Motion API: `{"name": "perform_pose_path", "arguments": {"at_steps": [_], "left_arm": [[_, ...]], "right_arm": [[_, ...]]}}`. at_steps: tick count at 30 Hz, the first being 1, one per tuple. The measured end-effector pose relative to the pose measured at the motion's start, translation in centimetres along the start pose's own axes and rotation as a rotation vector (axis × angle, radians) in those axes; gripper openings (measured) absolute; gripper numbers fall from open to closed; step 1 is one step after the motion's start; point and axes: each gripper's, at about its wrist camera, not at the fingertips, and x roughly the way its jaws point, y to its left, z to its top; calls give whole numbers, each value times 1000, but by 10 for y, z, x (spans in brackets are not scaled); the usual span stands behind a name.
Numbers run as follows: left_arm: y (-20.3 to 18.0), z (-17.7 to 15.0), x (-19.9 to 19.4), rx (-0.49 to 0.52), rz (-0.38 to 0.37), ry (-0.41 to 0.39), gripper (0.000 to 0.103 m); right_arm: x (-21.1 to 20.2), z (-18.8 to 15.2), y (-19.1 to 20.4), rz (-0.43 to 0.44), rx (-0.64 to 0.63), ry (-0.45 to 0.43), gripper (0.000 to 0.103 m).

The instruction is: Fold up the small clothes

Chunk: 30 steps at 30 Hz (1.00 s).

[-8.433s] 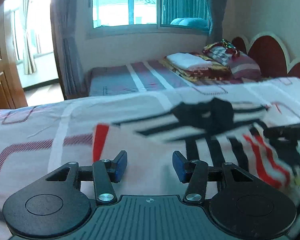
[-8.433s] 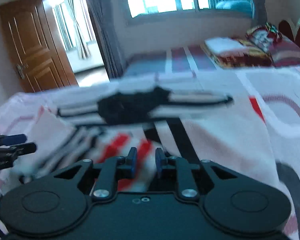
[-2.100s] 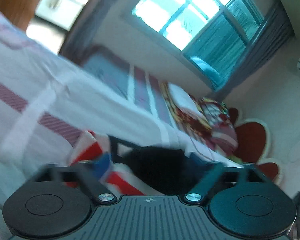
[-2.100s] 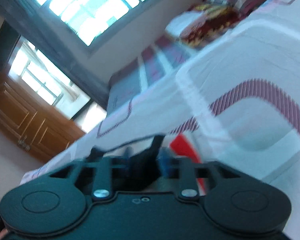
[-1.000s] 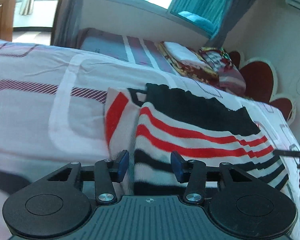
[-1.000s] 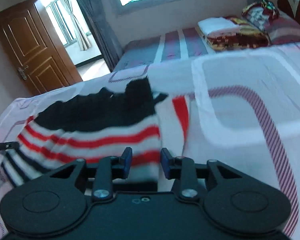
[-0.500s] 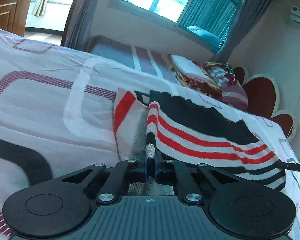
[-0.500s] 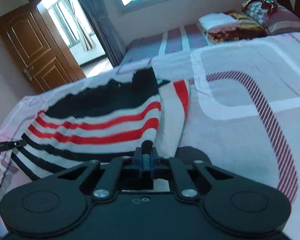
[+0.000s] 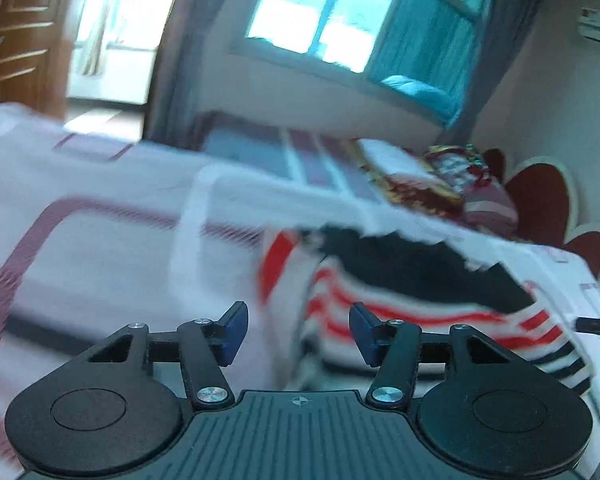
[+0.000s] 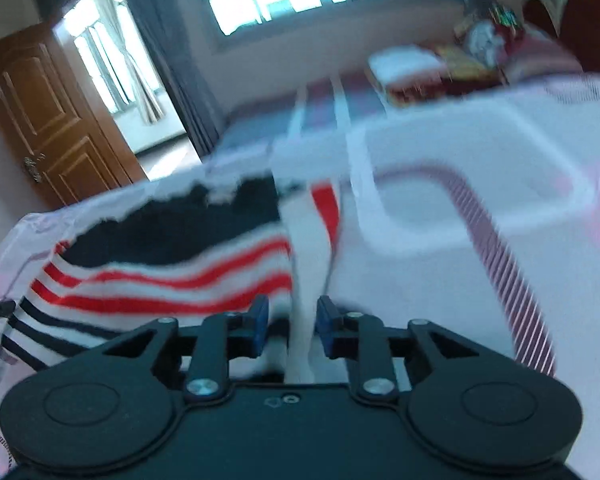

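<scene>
I see my left hand-held gripper (image 9: 298,330) and right hand-held gripper (image 10: 289,326) both spread, holding nothing. The striped garment (image 9: 420,304) lies once-folded on the bed (image 9: 100,248) at twelve o'clock; further folds likely remain.

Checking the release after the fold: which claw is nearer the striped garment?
Right. The right claw is open straddling the striped garment at its white edge; the left claw, also open, sits just short of its folded edge.
</scene>
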Motion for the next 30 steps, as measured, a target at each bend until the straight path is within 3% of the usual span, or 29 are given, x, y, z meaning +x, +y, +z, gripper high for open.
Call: {"name": "perform_pose_path", "arguments": {"at_steps": [3,7,10,12,14,16,19,20,23,24,27,30], "left_arm": [[-32,13,30,65,-95,16,55],[-81,19,84,127,-128,34,55],[-109,20,128,160,-134,110,55],[-124,17,143,198,-149,136,55],[-129,12,151,243,-87,156,55],[-116,8,148,272,-46,136,55],[-87,14,136,269,-14,120,55],[-83,17,131,258,-19,119,55],[-98,19,104,258,19,67,55],[-103,16,96,253,-11,53,56],[-145,-2,87,293,-73,45,80],[-173,-26,91,360,-79,96,80]], "right_arm": [[26,19,3,-5,20,-8,30],[73,29,47,3,-85,16,29],[106,26,91,-45,-248,25,29],[121,23,117,-24,-354,47,30],[133,15,141,-13,-497,56,42],[146,12,141,-86,-559,64,47],[142,32,89,-232,-407,45,44],[138,35,76,-267,-378,43,38],[109,38,76,-244,-334,13,43],[95,34,82,-200,-335,-18,44],[81,9,122,-63,-395,-7,43],[92,-19,157,-5,-488,48,43]]}}
